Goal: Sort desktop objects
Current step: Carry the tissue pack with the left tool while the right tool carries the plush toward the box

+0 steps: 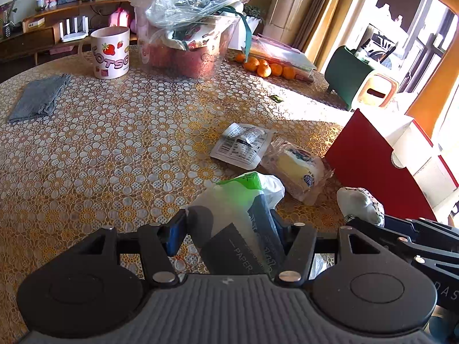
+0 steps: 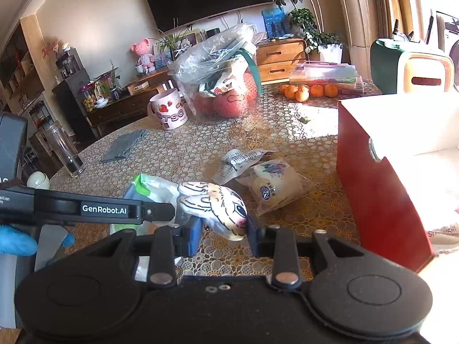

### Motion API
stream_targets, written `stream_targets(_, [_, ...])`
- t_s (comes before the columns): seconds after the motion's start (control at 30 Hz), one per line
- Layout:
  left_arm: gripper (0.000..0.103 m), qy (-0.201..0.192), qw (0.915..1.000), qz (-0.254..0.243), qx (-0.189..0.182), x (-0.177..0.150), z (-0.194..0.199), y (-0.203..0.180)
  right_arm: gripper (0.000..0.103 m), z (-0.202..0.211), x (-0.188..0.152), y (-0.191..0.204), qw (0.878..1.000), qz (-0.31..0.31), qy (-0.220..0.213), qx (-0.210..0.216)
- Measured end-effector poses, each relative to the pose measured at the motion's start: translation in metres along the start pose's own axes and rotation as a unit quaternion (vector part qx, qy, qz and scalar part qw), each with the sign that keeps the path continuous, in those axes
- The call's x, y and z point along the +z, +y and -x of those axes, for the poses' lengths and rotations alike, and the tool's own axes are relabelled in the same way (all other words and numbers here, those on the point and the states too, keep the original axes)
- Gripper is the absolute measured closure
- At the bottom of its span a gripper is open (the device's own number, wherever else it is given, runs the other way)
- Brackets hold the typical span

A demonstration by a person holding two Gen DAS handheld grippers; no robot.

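Between the left gripper's [image 1: 229, 226] fingers sits a tissue pack [image 1: 243, 218]; just ahead lie a wrapped bun [image 1: 295, 169] and a flat sachet [image 1: 241, 146], a box [image 1: 370, 160] to their right, a mug [image 1: 110, 53] far ahead left, and a soft toy [image 2: 218, 209] between the right gripper's [image 2: 222, 236] fingers

1. Left gripper [image 1: 228, 229]: matte black linkage arms, silver rivets, blue finger pads [image 1: 175, 236], grey ribbed housing, two round black caps.
2. Right gripper [image 2: 222, 235]: the same black build, blue pads [image 2: 195, 236].
3. White "GenRobot.AI" lettering ran along the left gripper's side.
4. Blue glove [image 2: 15, 242] worn.
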State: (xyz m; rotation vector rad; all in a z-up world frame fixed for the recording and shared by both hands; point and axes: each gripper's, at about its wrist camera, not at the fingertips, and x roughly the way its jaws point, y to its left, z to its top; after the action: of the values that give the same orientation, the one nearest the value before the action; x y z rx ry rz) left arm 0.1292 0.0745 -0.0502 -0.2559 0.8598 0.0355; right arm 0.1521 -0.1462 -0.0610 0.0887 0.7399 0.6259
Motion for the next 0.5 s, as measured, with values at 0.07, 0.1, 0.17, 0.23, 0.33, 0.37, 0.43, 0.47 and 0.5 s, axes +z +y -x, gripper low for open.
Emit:
stream_targets(0.07, [0.045, -0.004, 1.0, -0.004, -0.001, 0.0, 0.005, -0.006, 0.071, 0.008, 0.001, -0.002, 1.0, 0.001, -0.006, 0.001])
stream_targets(0.1, [0.045, -0.005, 1.0, -0.004, -0.003, -0.001, 0.007, -0.008, 0.071, 0.011, 0.001, -0.002, 1.0, 0.002, -0.009, -0.002])
stream_targets(0.17, [0.045, -0.007, 0.9999, -0.003, -0.007, -0.001, 0.012, -0.011, 0.071, 0.018, 0.0, -0.005, 1.0, 0.0, -0.014, -0.005])
stream_targets(0.23, [0.045, -0.009, 0.9999, -0.006, -0.011, -0.002, 0.017, -0.015, 0.071, 0.026, 0.0, -0.007, 1.0, -0.005, -0.019, -0.003])
stream_targets(0.33, [0.045, -0.012, 0.9997, -0.01, -0.018, -0.003, 0.024, -0.023, 0.071, 0.039, -0.002, -0.01, 1.0, -0.007, -0.028, -0.004])
stream_targets(0.37, [0.045, -0.012, 0.9996, -0.013, -0.022, -0.003, 0.027, -0.028, 0.071, 0.042, -0.002, -0.012, 1.0, -0.007, -0.03, -0.004])
stream_targets(0.43, [0.045, -0.013, 0.9994, -0.017, -0.027, -0.003, 0.03, -0.034, 0.071, 0.052, -0.002, -0.016, 0.999, -0.009, -0.034, -0.007])
stream_targets(0.47, [0.045, -0.013, 0.9992, -0.019, -0.033, -0.002, 0.032, -0.04, 0.071, 0.056, -0.002, -0.018, 0.999, -0.01, -0.037, -0.008])
stream_targets(0.5, [0.045, -0.014, 0.999, -0.021, -0.038, -0.001, 0.034, -0.045, 0.071, 0.061, -0.002, -0.02, 0.999, -0.011, -0.039, -0.009])
